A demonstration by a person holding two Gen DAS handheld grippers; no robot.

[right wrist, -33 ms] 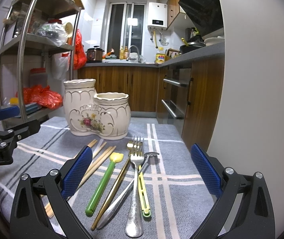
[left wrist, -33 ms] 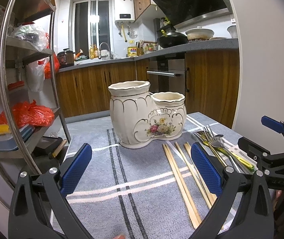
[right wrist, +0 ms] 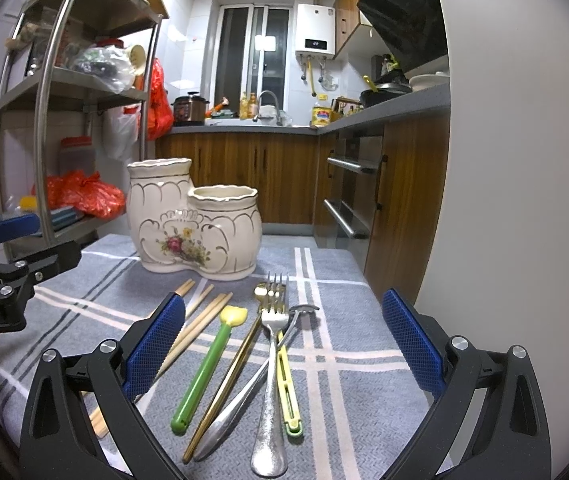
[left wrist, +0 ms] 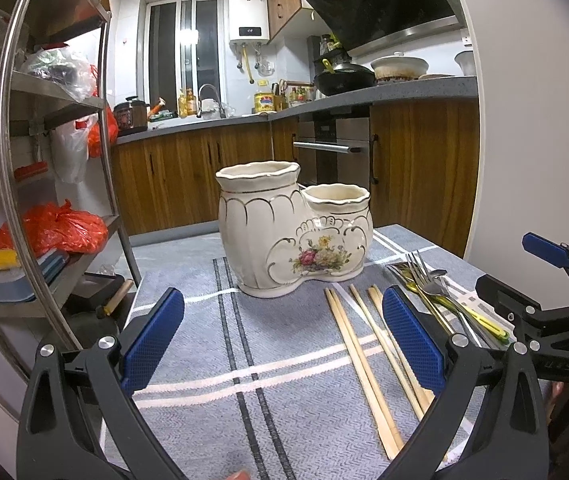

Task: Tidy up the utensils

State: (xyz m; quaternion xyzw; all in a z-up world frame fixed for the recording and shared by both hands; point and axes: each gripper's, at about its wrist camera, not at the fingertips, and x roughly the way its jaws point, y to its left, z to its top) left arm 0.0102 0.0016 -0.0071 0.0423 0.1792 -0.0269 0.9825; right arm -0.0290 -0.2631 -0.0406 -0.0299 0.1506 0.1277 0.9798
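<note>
1. Because the cutlery [right wrist: 260, 364] lies in an overlapping fan, with the silver fork [right wrist: 271, 376] crossing the yellow-green handle [right wrist: 287, 384] and the gold piece [right wrist: 232, 372], a pinch on one handle may well drag or flip its neighbours; that is the likeliest slip.
2. The chopsticks [left wrist: 364, 360] lie loose and flat on the cloth just left of that pile, near the right jaw of the left gripper [left wrist: 282, 344]. Thin and round, they would probably roll or scissor apart if caught off-centre.
3. All utensils sit in front of the ceramic holder [right wrist: 194, 220], none inside it yet. Its two mouths are narrow, the taller one at the left, so a long piece entering tilted could knock the rim and rock the holder.
4. Both tools are released: the left gripper's jaws are spread wide over bare cloth, and the right gripper [right wrist: 282, 344] is spread wide above the cutlery, holding nothing.
5. The two grippers stand near each other, so reaching across risks a clash.
6. The table [right wrist: 344, 280] ends close at the right, beside the wall [right wrist: 504, 200]; a nudged fork could slide off. The metal rack [left wrist: 16, 160] crowds the left side. Open room lies ahead, around the holder.
</note>
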